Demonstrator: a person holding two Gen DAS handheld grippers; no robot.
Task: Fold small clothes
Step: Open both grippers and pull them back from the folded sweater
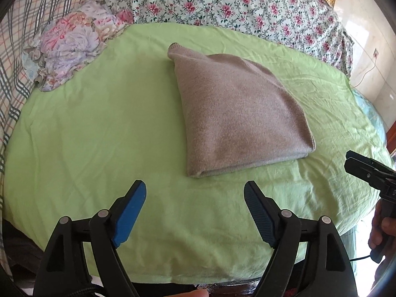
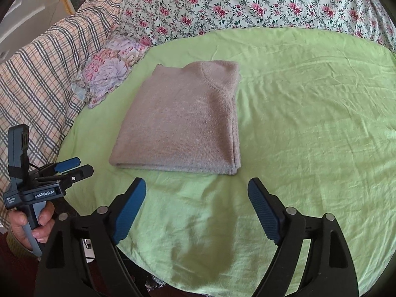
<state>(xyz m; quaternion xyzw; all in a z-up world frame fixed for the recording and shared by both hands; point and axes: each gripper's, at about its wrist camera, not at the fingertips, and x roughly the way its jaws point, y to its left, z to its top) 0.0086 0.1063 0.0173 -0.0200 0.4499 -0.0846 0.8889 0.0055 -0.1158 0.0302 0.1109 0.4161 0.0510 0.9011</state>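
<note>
We see one folded grey sweater (image 1: 237, 109) lying on the green sheet (image 1: 99, 136), just ahead of both claws and touched by neither; its long axis runs away from us toward the floral bedding (image 1: 222, 0). Our left gripper (image 1: 195, 190) and right gripper (image 2: 196, 188) both stand spread wide with nothing between the jaws. The sweater lies ahead and right of the left claw, ahead and slightly left of the right, about equally near, so we judge the fold done: one garment, two claws.
</note>
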